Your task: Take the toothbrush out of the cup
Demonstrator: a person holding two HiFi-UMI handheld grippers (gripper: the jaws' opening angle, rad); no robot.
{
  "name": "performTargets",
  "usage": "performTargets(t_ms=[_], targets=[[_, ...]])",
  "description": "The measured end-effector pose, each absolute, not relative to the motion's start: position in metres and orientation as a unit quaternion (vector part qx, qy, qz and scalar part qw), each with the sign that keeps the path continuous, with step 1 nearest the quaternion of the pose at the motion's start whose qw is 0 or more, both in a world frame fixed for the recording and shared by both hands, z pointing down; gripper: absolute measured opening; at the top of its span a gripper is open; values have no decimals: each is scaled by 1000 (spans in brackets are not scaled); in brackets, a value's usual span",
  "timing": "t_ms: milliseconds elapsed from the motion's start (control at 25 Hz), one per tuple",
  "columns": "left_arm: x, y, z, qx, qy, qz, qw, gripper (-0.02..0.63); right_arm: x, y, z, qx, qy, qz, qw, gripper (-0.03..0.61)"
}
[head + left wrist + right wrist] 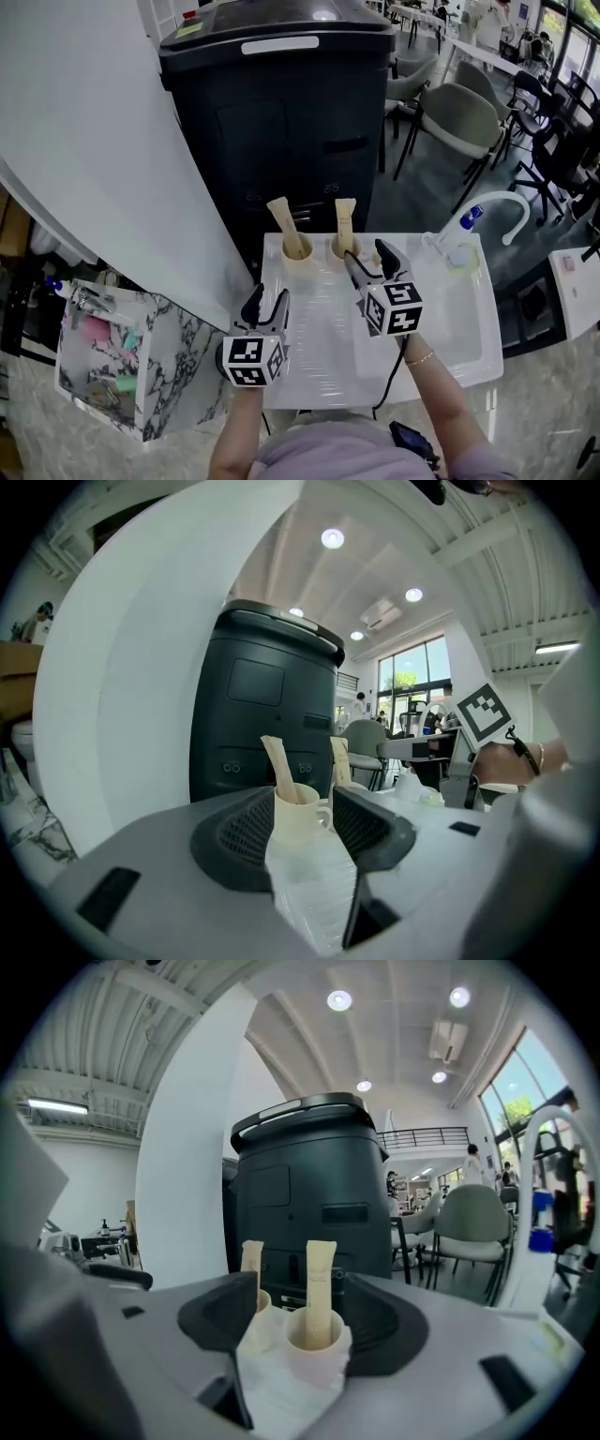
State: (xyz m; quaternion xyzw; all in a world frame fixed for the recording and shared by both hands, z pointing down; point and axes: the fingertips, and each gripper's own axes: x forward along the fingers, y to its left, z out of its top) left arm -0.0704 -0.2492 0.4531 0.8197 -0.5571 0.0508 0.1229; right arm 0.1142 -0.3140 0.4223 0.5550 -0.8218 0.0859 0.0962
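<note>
Two wrapped toothbrushes, left toothbrush (284,220) and right toothbrush (345,221), stood each in its own cup, left cup (296,251) and right cup (343,249), side by side at the far edge of the white table (319,347). Neither was out yet. Right gripper (367,255) was just beside the right cup, jaws apart, gripping nothing. Left gripper (267,302) sat further back, lined up on the left cup, jaws apart, empty. Left to do, likely: close in, pinch a brush, lift it clear. Beyond the table were a dark bin (281,112), a white faucet (487,211) and chairs (459,117).
</note>
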Motion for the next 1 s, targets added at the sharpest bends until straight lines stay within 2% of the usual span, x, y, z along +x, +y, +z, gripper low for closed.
performTargets(t_ms=[480,1000], targets=[[-85,-259,469,799,-582,55,140,190,100,-376,453,541,-822,86,154,287],[-89,-268,483,785,-597,61,155,175,100,-406,480,538,-815,95,194,197]])
